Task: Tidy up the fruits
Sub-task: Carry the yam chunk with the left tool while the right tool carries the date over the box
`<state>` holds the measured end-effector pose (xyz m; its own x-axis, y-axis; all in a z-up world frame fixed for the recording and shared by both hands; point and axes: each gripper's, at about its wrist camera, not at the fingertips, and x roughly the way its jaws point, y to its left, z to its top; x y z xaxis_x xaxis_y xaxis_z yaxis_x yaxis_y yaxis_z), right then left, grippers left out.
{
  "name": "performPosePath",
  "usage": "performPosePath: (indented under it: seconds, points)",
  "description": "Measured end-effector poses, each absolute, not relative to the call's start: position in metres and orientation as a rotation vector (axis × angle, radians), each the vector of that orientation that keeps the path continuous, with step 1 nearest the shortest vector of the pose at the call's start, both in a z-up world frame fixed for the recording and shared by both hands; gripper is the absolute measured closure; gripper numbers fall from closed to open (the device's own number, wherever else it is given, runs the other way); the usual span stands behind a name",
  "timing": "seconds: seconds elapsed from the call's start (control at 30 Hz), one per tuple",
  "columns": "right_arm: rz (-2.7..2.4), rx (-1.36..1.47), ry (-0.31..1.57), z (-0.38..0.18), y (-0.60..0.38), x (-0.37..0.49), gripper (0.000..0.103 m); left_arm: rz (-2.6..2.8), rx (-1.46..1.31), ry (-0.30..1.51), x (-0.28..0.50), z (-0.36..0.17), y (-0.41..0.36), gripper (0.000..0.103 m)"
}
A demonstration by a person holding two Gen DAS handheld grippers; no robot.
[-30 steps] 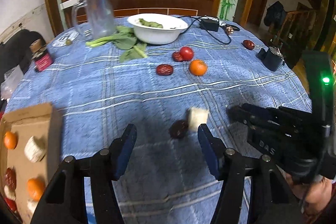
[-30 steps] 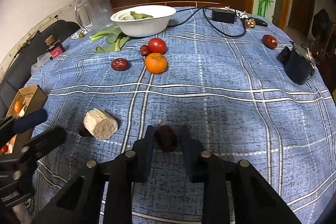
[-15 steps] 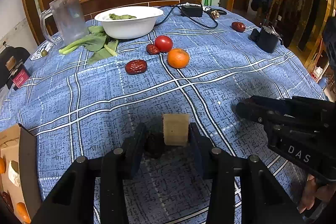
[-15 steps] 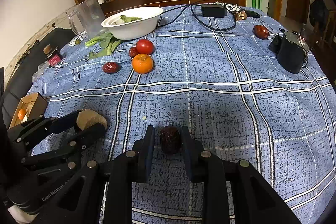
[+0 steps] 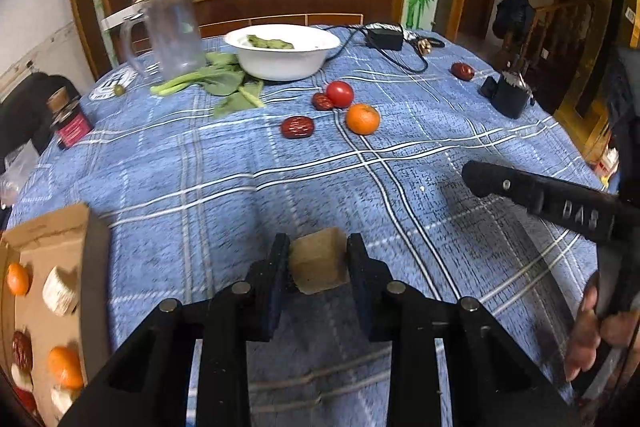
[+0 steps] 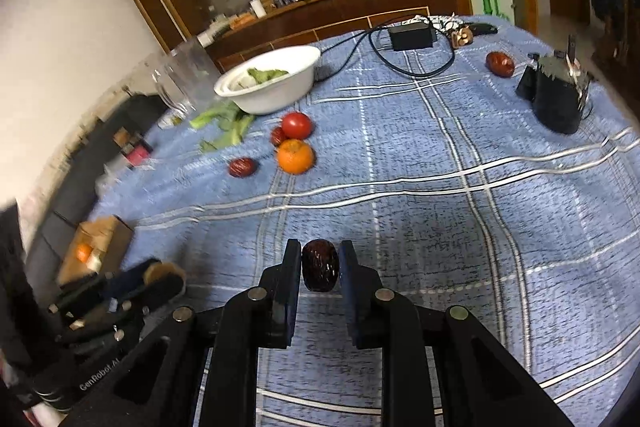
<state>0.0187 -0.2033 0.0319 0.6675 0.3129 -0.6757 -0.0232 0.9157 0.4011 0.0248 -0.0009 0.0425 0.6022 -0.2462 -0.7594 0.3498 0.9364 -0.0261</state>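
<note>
Left gripper [image 5: 318, 259]: jaws closing on the tan cut chunk [image 5: 318, 261], which a second ago lay on the cloth ahead of wide-spread fingers, beside a dark date that I no longer see. I read this as a fresh grasp. Destination, in my judgement, is the cardboard box [image 5: 52, 267] at the left edge, which already holds oranges, dates and pale chunks. Right gripper [image 6: 320, 271]: clenched on a dark red date [image 6: 319, 270], as it was a second ago. An orange [image 5: 362, 118], a tomato [image 5: 339, 93] and more dates lie loose on the blue tablecloth [image 5: 224, 171], so sorting remains.
</note>
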Motion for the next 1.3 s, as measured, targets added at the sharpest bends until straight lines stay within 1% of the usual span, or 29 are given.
performPosePath:
  seconds: [0.27, 0.37, 0.63, 0.8, 1.07, 1.3]
  points:
    - [0.311, 0.617, 0.819, 0.023, -0.214, 0.017, 0.083, -0.3, 0.051, 0.829, -0.007, 0.065, 0.044, 0.075]
    - [0.321, 0.653, 0.823, 0.022, -0.21, 0.015, 0.083, -0.274, 0.01, 0.819, -0.021, 0.071, 0.067, 0.075]
    - [0.337, 0.581, 0.831, 0.034, -0.177, -0.011, 0.083, -0.171, -0.074, 0.788, -0.063, 0.082, 0.142, 0.075]
    - [0.39, 0.533, 0.838, 0.046, -0.141, -0.028, 0.083, -0.099, -0.078, 0.752, -0.087, 0.089, 0.177, 0.075]
    - [0.531, 0.43, 0.859, 0.067, -0.052, -0.046, 0.082, 0.006, -0.15, 0.754, -0.112, 0.083, 0.242, 0.075]
    - [0.659, 0.38, 0.896, 0.071, 0.019, -0.06, 0.082, 0.082, -0.215, 0.772, -0.127, 0.071, 0.288, 0.075]
